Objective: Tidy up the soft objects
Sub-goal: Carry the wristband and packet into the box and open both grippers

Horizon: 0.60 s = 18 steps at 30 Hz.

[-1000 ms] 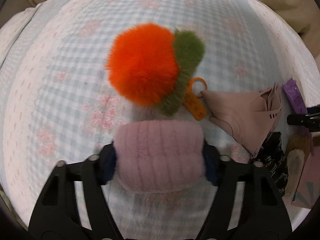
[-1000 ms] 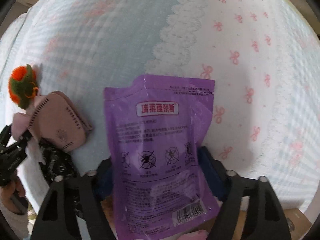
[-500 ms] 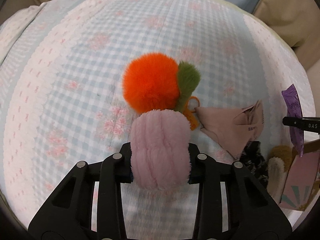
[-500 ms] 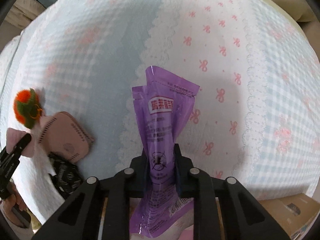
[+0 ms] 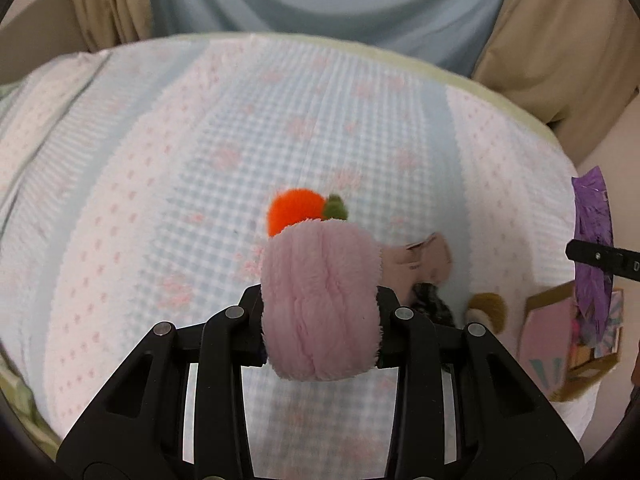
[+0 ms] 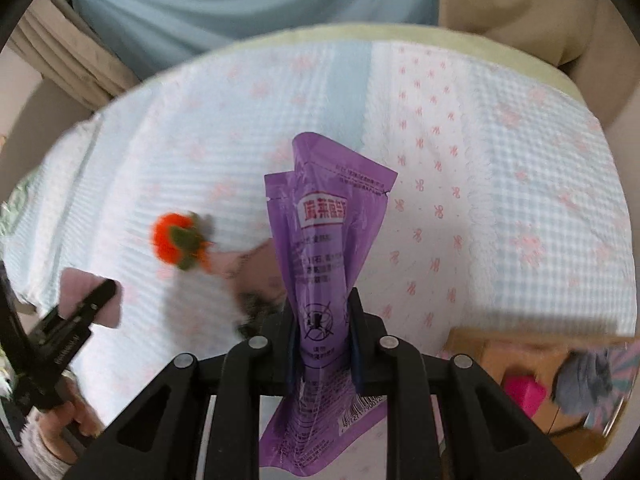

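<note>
Nearest in the left wrist view, the left tongs (image 5: 320, 316) are clenched on a pink fleece roll (image 5: 320, 300), which fills the lower centre of the frame and is held clear above the bed (image 5: 160, 184). In the right wrist view the right tongs (image 6: 322, 340) pinch a purple foil pouch (image 6: 324, 240) at its waist, creasing it so its top stands upright at centre frame. Beyond, an orange pompom (image 5: 294, 212) lies on the checked bedspread at mid-frame, with a beige face mask (image 5: 424, 264) just right of it. A cardboard box (image 5: 568, 340) sits at the lower right. Judging from this, both loads should travel level toward the box, grips firm, lowering fully before letting go.
</note>
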Each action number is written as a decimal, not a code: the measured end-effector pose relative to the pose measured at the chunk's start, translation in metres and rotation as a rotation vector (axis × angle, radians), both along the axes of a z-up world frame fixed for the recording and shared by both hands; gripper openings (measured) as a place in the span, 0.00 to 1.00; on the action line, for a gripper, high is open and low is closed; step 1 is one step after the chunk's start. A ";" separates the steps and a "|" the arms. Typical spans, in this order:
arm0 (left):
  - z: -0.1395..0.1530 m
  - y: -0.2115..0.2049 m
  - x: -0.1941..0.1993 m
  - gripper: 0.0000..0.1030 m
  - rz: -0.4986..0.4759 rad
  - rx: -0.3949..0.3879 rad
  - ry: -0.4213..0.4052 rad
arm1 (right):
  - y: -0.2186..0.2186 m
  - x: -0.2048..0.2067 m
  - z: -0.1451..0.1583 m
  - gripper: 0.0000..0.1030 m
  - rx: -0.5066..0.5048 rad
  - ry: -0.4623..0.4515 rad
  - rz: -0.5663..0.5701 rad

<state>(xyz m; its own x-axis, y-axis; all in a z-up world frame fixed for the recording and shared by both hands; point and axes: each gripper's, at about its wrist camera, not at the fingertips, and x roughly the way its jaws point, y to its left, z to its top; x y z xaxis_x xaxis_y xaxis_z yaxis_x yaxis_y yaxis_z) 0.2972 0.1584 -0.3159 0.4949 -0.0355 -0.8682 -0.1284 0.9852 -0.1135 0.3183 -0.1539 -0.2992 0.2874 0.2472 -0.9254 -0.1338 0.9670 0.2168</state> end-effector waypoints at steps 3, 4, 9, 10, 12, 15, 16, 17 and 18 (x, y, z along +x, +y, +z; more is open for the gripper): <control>0.035 -0.007 -0.021 0.30 0.007 0.000 -0.023 | 0.012 -0.019 0.029 0.18 0.049 -0.028 -0.034; 0.045 -0.010 -0.028 0.30 0.008 -0.001 -0.031 | 0.010 -0.030 0.043 0.18 0.074 -0.039 -0.047; 0.097 -0.028 -0.062 0.30 -0.018 0.002 -0.061 | -0.013 -0.074 0.098 0.18 0.180 -0.086 -0.098; 0.108 -0.035 -0.071 0.30 -0.026 0.008 -0.070 | -0.021 -0.082 0.106 0.18 0.199 -0.094 -0.103; 0.124 -0.049 -0.086 0.30 -0.032 0.002 -0.094 | -0.037 -0.103 0.121 0.18 0.195 -0.121 -0.109; 0.142 -0.075 -0.101 0.30 -0.040 -0.010 -0.120 | -0.063 -0.129 0.141 0.18 0.130 -0.170 -0.097; 0.147 -0.089 -0.105 0.30 -0.049 -0.015 -0.124 | -0.070 -0.137 0.146 0.18 0.128 -0.176 -0.098; 0.153 -0.102 -0.109 0.30 -0.056 -0.021 -0.134 | -0.083 -0.142 0.149 0.18 0.134 -0.181 -0.104; 0.156 -0.112 -0.111 0.30 -0.060 -0.025 -0.142 | -0.094 -0.148 0.152 0.18 0.140 -0.185 -0.111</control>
